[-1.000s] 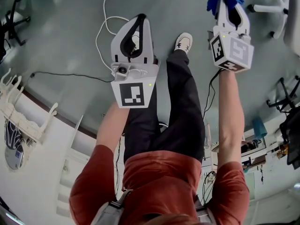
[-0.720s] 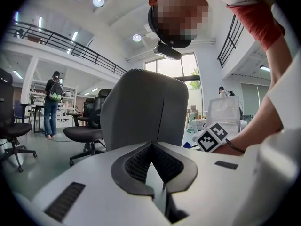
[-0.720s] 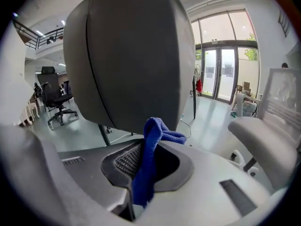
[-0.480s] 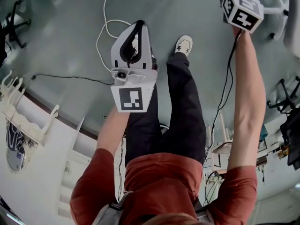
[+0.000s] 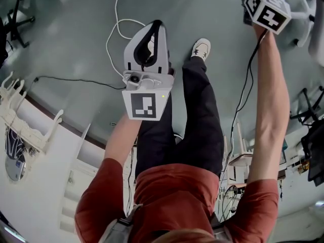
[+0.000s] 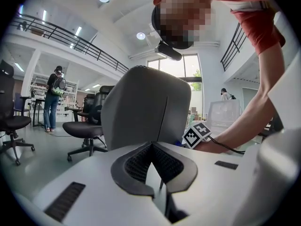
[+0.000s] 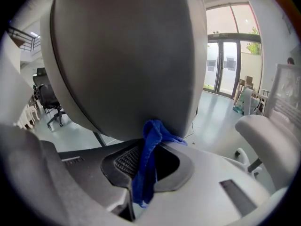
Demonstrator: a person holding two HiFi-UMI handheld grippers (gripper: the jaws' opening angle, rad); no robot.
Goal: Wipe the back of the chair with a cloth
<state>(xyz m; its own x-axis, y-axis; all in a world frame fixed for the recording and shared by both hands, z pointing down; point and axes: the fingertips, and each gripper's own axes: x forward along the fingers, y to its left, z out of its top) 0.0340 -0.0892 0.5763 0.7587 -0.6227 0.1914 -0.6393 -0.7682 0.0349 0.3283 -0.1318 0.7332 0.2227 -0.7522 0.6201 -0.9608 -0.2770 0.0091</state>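
The chair's grey back [image 7: 127, 55] fills the right gripper view. A blue cloth [image 7: 146, 166] is clamped in my right gripper [image 7: 151, 128], and its top fold presses against the lower edge of that back. In the head view only the right gripper's marker cube [image 5: 267, 10] shows, at the top right edge. In the left gripper view the same chair back [image 6: 146, 105] stands just ahead, with the right gripper's cube [image 6: 196, 134] beside it. My left gripper [image 5: 154, 25] is held in mid-air short of the chair, shut with nothing in it.
Black office chairs [image 6: 84, 128] and a person with a backpack [image 6: 54, 95] are off to the left. A white cable [image 5: 114, 34] loops on the floor beside my shoe [image 5: 200, 47]. A white chair base [image 5: 298, 4] is at the top right.
My right gripper has moved forward and up to the top edge of the head view, taking the cloth out of that view. The left gripper has hardly shifted.
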